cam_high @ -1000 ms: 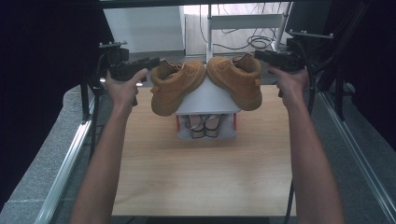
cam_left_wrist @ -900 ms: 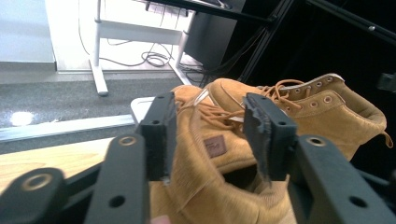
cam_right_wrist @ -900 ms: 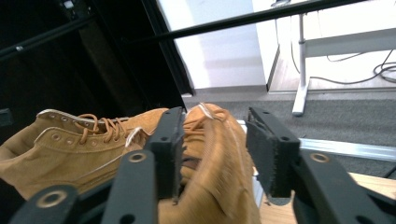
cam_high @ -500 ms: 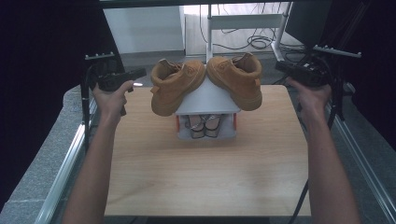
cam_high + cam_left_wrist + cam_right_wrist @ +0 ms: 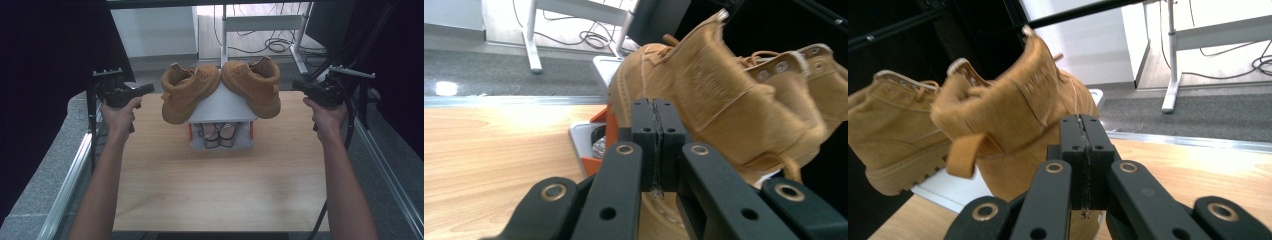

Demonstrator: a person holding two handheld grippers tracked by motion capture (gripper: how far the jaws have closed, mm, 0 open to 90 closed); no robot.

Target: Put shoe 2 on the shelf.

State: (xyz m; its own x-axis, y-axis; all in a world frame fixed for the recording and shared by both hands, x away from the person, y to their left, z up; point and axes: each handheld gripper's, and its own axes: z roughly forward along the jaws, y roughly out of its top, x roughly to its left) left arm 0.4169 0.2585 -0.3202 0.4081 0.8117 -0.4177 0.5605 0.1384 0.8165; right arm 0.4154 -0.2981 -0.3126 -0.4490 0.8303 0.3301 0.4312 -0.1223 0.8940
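On the table stood a small grey rack with a slanted roof. Two tan boots leaned on that roof, toes up and almost touching at the top. The left boot rested on the left slope and the right boot on the right slope. Leaning like that kept them from sliding off, though their heels hung out past the rack's sides. Under the roof sat a pair of sandals, tucked between the orange side walls.

The left hand-held gripper was out beside the left boot, apart from it. In the left gripper view its jaws had just been closing and now met flat together, with nothing between them. The right hand-held gripper was out beside the right boot, also apart. Its jaws had just been closing too and were pressed shut on nothing. It looked like the boots had been set down for good and both hands were free.

Behind the table stood a white desk frame with cables on the floor. Dark curtains hung at both sides. Nothing lay on the wood in front of the rack to get in the way.
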